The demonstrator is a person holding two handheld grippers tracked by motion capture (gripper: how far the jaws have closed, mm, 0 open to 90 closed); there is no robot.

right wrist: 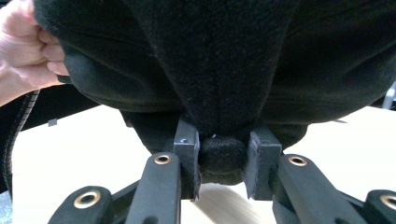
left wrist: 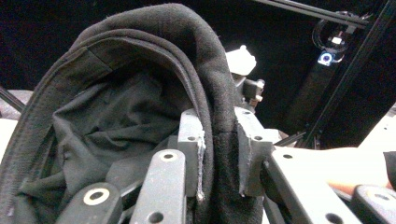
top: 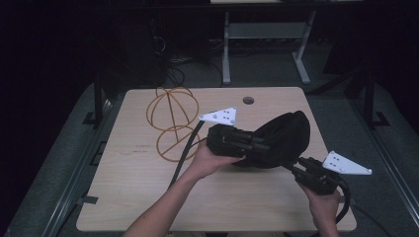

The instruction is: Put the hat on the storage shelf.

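A black fleece garment is held bunched above the right half of the counter, nearer the far edge than the near one, and is lifted into an arched shape with its hem upward. In the left gripper view, a thick fold of the garment's edge is clamped between the pads of the left tongs, which are closed on the cloth; the darker lining is seen sagging inside the arch. In the right gripper view, a rolled bulge of the same garment is pinched between the pads of the right tongs, which are likewise closed on it, with the pale counter surface visible below. In the high view, the left tongs are held by the left hand near the counter's middle, and the right tongs by the right hand at the near right corner. An orange wire frame lies towards the far left corner, well apart from the garment.
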